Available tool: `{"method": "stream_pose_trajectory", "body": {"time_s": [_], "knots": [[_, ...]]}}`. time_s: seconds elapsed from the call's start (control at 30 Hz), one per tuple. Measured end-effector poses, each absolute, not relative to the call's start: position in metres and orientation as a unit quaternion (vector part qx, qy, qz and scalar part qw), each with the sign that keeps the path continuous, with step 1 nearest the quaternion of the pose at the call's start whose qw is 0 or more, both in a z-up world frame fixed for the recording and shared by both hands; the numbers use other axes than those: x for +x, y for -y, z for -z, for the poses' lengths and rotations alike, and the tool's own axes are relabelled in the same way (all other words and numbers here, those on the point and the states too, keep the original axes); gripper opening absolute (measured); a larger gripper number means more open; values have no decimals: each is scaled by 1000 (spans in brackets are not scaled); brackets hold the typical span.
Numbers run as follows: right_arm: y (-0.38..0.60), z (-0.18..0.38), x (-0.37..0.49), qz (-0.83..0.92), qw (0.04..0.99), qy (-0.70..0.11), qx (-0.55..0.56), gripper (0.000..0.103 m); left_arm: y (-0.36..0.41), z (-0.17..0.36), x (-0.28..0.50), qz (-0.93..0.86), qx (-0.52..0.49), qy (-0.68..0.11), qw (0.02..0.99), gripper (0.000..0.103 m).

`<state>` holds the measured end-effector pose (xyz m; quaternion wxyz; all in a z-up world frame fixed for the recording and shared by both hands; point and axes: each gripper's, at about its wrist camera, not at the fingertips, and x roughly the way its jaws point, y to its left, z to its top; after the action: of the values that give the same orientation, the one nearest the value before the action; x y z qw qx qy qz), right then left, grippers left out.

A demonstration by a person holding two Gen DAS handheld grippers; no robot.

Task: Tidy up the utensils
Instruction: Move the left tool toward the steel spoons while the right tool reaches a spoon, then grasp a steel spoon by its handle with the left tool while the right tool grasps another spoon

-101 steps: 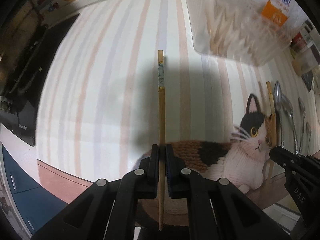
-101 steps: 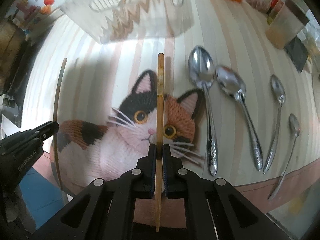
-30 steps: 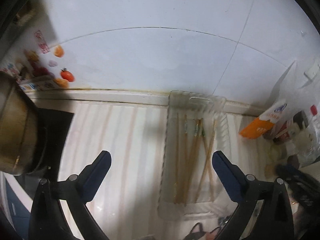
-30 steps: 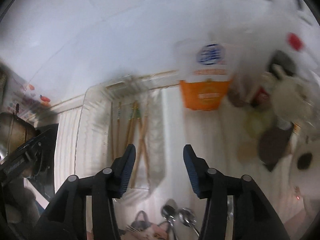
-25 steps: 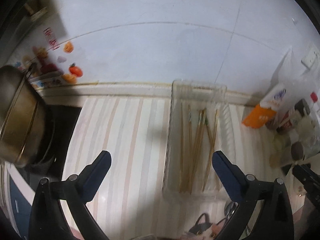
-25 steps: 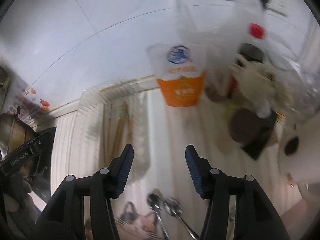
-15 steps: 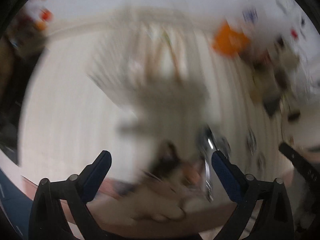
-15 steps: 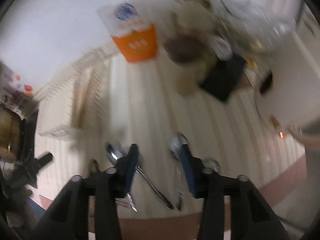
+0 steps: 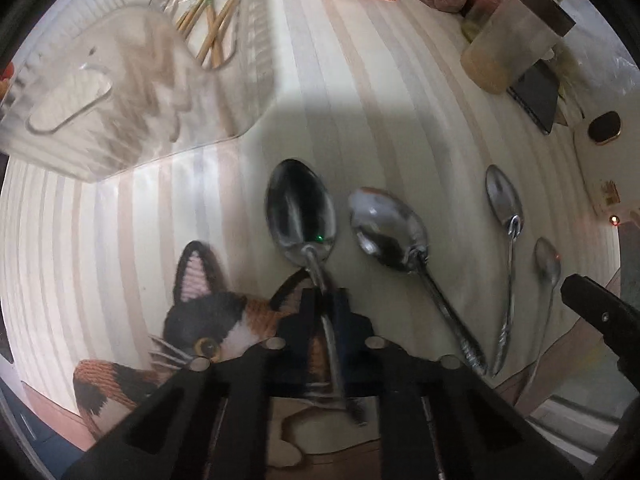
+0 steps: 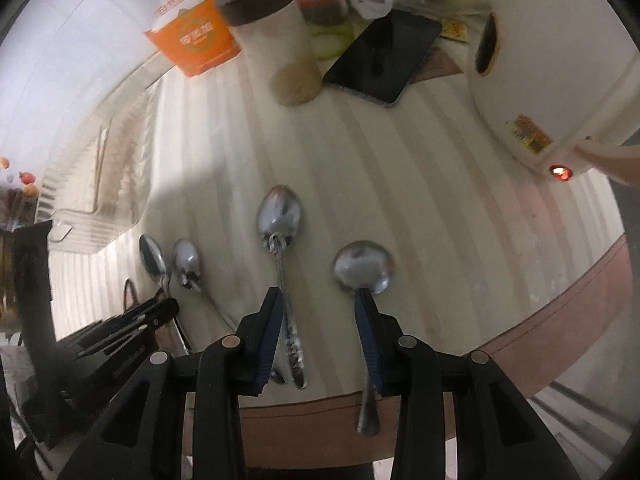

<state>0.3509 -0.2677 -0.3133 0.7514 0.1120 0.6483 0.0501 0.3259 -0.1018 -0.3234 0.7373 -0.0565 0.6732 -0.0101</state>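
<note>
Several steel spoons lie on the striped cat mat. My left gripper (image 9: pixel 325 298) is shut on the handle of the leftmost big spoon (image 9: pixel 300 212); it also shows in the right wrist view (image 10: pixel 152 258). A second big spoon (image 9: pixel 386 228) lies just right of it. My right gripper (image 10: pixel 320 304) is open over the mat, between a slim spoon (image 10: pixel 279 216) and a round spoon (image 10: pixel 363 266), its fingers close beside both handles. The clear plastic tray (image 9: pixel 120 92) at the back left holds several chopsticks (image 9: pixel 212 20).
An orange-and-white carton (image 10: pixel 188 28), a lidded jar (image 10: pixel 280 40), a black phone (image 10: pixel 384 56) and a white rice cooker (image 10: pixel 560 60) stand along the back and right. The table's front edge (image 10: pixel 560 304) runs close under my right gripper.
Both grippers have swung down from above the tray to the spoons. My left gripper, open before, has shut on the leftmost spoon's handle. My right gripper stays open.
</note>
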Motion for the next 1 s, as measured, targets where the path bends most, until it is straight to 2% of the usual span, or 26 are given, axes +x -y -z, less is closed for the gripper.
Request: {"method": "stream_pose_trajectory", "body": {"time_s": [0.3, 0.53, 0.6, 0.73, 0.83, 1.0], "knots": [[175, 326, 354, -149, 737, -659, 17, 40, 36, 326, 296, -30, -76, -681, 728, 4], [135, 356, 355, -125, 722, -679, -52, 38, -12, 330, 270, -64, -117, -680, 721, 4], [135, 357, 352, -116, 723, -680, -49, 13, -16, 331, 270, -64, -127, -678, 721, 4], [139, 358, 342, -113, 706, -699, -2, 7, -30, 329, 266, -59, -133, -677, 721, 5], [137, 359, 327, -119, 694, -710, 9, 7, -35, 330, 262, -50, -115, -679, 723, 10], [134, 359, 309, -114, 691, -714, 10, 7, -38, 330, 265, -26, -116, -682, 722, 10]]}}
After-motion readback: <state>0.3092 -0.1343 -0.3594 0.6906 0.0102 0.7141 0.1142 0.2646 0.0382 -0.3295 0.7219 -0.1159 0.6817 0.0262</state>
